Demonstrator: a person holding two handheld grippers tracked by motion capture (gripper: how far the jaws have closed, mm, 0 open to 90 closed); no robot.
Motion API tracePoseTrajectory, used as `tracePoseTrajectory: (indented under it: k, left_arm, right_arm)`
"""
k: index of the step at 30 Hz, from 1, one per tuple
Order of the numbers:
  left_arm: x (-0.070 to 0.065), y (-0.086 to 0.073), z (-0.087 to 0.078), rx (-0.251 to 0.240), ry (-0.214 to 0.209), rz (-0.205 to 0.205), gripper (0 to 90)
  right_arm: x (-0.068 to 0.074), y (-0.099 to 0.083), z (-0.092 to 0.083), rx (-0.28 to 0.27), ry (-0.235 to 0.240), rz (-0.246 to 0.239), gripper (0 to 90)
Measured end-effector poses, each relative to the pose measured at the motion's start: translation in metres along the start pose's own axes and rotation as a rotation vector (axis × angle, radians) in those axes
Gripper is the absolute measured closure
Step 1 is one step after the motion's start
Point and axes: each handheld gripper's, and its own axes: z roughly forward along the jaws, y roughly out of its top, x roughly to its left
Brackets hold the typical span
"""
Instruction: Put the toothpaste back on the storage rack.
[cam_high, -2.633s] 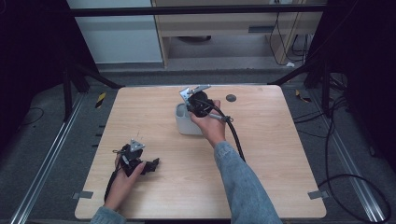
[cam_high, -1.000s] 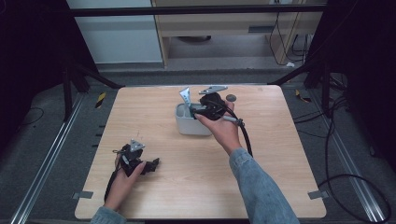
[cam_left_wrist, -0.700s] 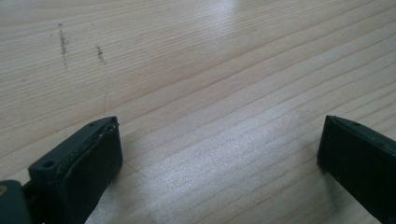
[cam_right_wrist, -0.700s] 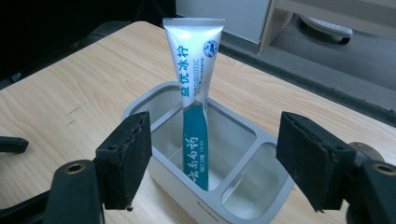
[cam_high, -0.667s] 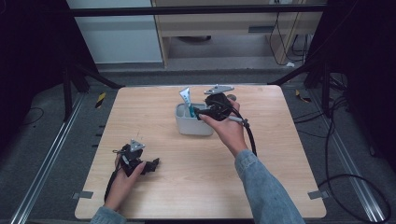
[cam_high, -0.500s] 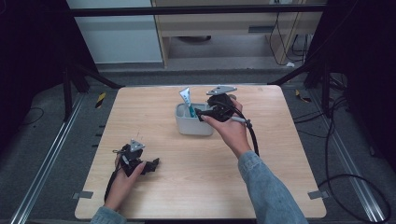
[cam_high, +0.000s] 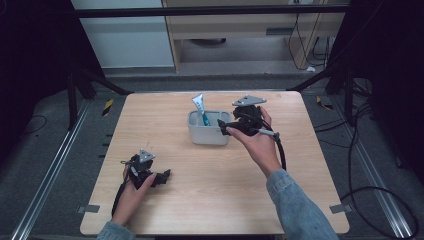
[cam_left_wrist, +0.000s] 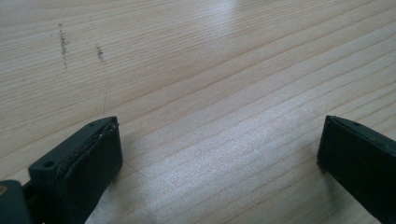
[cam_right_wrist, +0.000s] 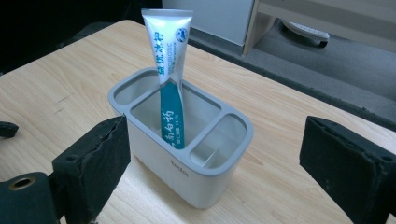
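Grey holder (cam_right_wrist: 187, 154) keeps toothpaste tube (cam_right_wrist: 169, 70) upright, middle compartment; right gripper (cam_high: 235, 127) beside it, jaws just opened wide, empty; left gripper (cam_high: 159, 177) wide, empty.

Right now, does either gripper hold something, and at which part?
Nothing is held. The right gripper has just been opening, its jaws apart before the holder with the toothpaste tube. The left gripper is open over bare table.
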Motion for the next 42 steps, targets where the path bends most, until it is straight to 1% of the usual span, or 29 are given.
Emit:
tracePoseTrajectory:
  k: [4, 9, 11, 13, 18, 23, 24, 30, 35, 37, 42]
  left_arm:
    - [0.0, 0.0, 0.0, 0.0, 0.0, 0.0, 0.0]
    - [0.0, 0.0, 0.0, 0.0, 0.0, 0.0, 0.0]
    - [0.0, 0.0, 0.0, 0.0, 0.0, 0.0, 0.0]
    - [0.0, 0.0, 0.0, 0.0, 0.0, 0.0, 0.0]
    - [0.0, 0.0, 0.0, 0.0, 0.0, 0.0, 0.0]
    - [0.0, 0.0, 0.0, 0.0, 0.0, -0.001, 0.0]
    - [0.0, 0.0, 0.0, 0.001, 0.0, 0.0, 0.0]
    - [0.0, 0.0, 0.0, 0.002, 0.002, -0.001, 0.0]
    - [0.0, 0.0, 0.0, 0.002, 0.002, 0.0, 0.0]
    - [0.0, 0.0, 0.0, 0.002, 0.002, 0.0, 0.0]
    - [0.0, 0.0, 0.0, 0.002, 0.002, 0.0, 0.0]
  right_arm:
    - [-0.007, -0.008, -0.007, -0.005, -0.006, 0.004, 8.1]
    - [-0.013, -0.013, -0.013, 0.004, -0.008, 0.003, 6.4]
    - [-0.016, -0.016, -0.015, 0.007, -0.019, -0.002, 5.9]
    - [-0.019, -0.019, -0.017, 0.004, -0.031, 0.011, 5.7]
    - [-0.026, -0.026, -0.018, 0.01, -0.057, 0.019, 5.5]
    - [-0.03, -0.034, -0.02, 0.027, -0.061, -0.004, 5.0]
    - [-0.032, -0.036, -0.021, 0.031, -0.063, -0.002, 5.1]
    - [-0.044, -0.048, -0.026, 0.045, -0.068, 0.021, 6.2]
    - [-0.054, -0.059, -0.03, 0.059, -0.09, 0.034, 7.5]
    - [-0.058, -0.063, -0.033, 0.062, -0.095, 0.043, 6.8]
    - [-0.071, -0.073, -0.04, 0.071, -0.125, 0.068, 5.9]
